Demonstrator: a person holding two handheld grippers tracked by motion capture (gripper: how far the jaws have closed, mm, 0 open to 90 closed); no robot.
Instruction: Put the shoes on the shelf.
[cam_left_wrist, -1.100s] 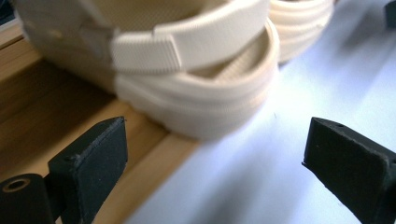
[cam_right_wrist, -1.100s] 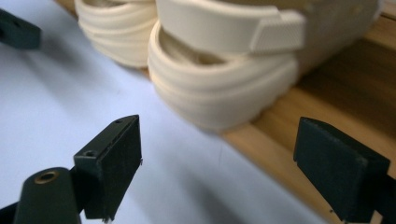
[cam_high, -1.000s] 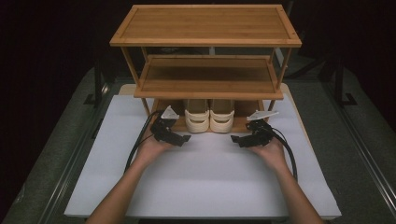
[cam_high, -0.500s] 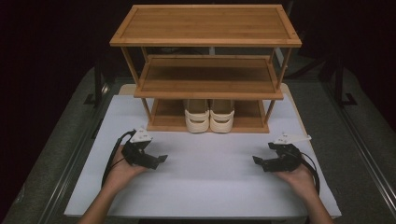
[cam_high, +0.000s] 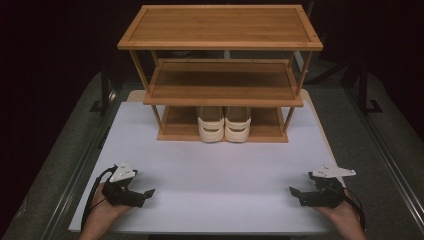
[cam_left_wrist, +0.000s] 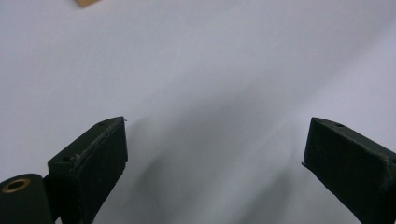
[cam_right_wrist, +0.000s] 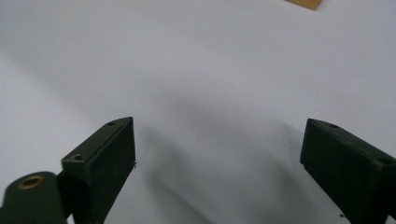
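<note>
Sitting in rack (cam_high: 220, 133): slippers (cam_high: 224, 124).

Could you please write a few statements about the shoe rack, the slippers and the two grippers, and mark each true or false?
1. The pair of cream slippers sits on the bottom shelf of the wooden rack. True.
2. The left gripper is shut on a slipper. False: its jaws stand open over bare white table.
3. The right gripper is open and holds nothing. True.
4. A second pair of shoes lies on the rack's top shelf. False: the top shelf is bare.
</note>
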